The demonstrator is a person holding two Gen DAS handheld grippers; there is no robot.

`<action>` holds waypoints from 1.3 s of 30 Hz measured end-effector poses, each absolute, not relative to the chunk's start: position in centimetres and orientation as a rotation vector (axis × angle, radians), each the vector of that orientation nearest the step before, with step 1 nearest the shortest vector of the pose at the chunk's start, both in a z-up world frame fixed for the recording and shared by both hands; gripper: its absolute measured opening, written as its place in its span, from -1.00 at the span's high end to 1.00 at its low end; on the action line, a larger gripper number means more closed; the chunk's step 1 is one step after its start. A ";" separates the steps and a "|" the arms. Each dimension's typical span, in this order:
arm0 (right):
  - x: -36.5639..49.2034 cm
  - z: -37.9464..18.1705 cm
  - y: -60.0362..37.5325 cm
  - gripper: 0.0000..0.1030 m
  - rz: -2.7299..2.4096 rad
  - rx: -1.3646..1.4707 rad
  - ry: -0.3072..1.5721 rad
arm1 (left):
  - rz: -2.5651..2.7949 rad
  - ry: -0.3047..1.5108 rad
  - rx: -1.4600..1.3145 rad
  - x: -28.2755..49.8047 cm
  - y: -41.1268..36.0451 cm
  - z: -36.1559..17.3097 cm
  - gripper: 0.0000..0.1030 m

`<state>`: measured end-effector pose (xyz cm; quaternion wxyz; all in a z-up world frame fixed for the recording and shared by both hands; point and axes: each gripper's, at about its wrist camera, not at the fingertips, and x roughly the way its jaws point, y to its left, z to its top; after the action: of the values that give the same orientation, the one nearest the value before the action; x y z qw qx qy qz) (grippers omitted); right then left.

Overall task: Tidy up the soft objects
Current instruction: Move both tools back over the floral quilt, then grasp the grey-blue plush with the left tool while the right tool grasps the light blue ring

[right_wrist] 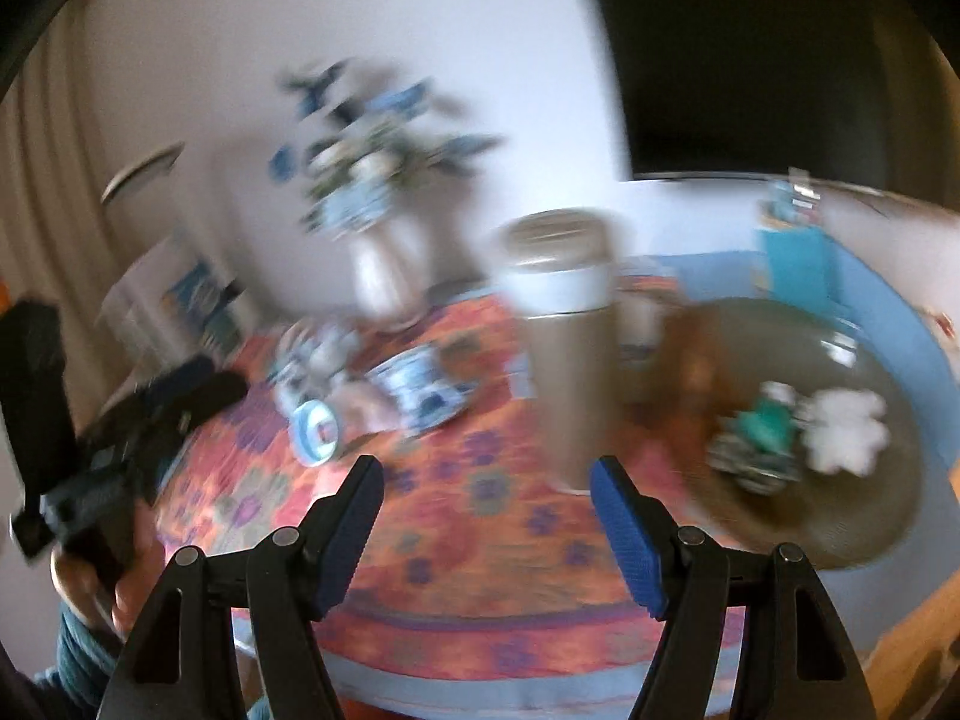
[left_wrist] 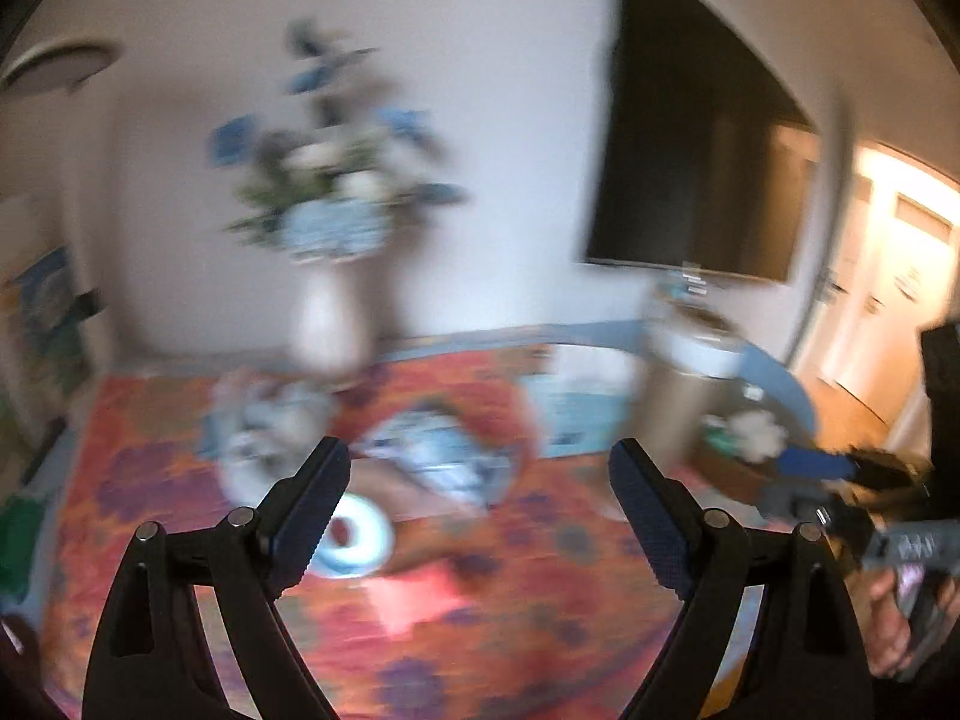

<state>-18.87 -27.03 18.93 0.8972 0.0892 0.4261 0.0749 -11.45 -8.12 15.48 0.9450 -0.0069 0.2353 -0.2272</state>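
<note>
Blue-padded fingers of the right hand-held gripper (right_wrist: 486, 540) stand spread with nothing between them, poised above the near edge of the worktop (right_wrist: 456, 546), which wears an orange cloth with purple flowers. Both views are smeared by motion, so fine detail is lost. Taking the tall metallic canister (right_wrist: 564, 348) as the landmark: to its right lies a dark round tray (right_wrist: 852, 516) carrying a white fluffy toy (right_wrist: 846, 432) touching a teal and patterned soft bundle (right_wrist: 759, 441); these seem gathered there as the sorted pile. Left of the canister, loose blue-and-white cloths (right_wrist: 420, 390) and another crumpled heap (right_wrist: 312, 366) lie spread on the cloth, probably still awaiting collection, with a small blue-rimmed dish (right_wrist: 318, 432) just before them. Behind and left of the canister rises a pale vase of blue flowers (right_wrist: 378, 252). The left hand-held gripper (left_wrist: 480, 516) likewise gapes empty, aimed toward the cloths left of the canister (left_wrist: 678, 384), suggesting a reach for the next piece.
</note>
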 end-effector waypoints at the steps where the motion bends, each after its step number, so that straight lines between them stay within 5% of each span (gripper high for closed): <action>1: -18.4 18.6 -26.0 -0.35 0.174 0.168 0.893 | -0.430 0.493 -0.036 -10.6 -6.3 15.3 -0.70; 9: -12.7 13.0 -16.4 -0.36 0.339 0.034 0.969 | -0.268 0.605 -0.139 -5.2 2.1 11.4 -0.69; 21: -8.1 7.5 -12.4 -0.36 0.358 -0.060 1.039 | -0.312 0.763 -0.169 2.4 1.4 6.9 -0.69; 25: -6.9 6.6 -11.5 -0.59 0.343 -0.048 1.020 | -0.313 0.783 -0.190 4.2 0.7 5.2 -0.69; 39: -5.4 3.9 -9.3 -0.71 0.206 -0.016 0.997 | -0.318 0.750 -0.247 4.7 1.0 3.7 -0.69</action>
<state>-5.37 -9.30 3.88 0.8731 -0.0078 0.4773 0.0988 4.69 0.96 3.75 0.9108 -0.1198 0.3638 -0.1543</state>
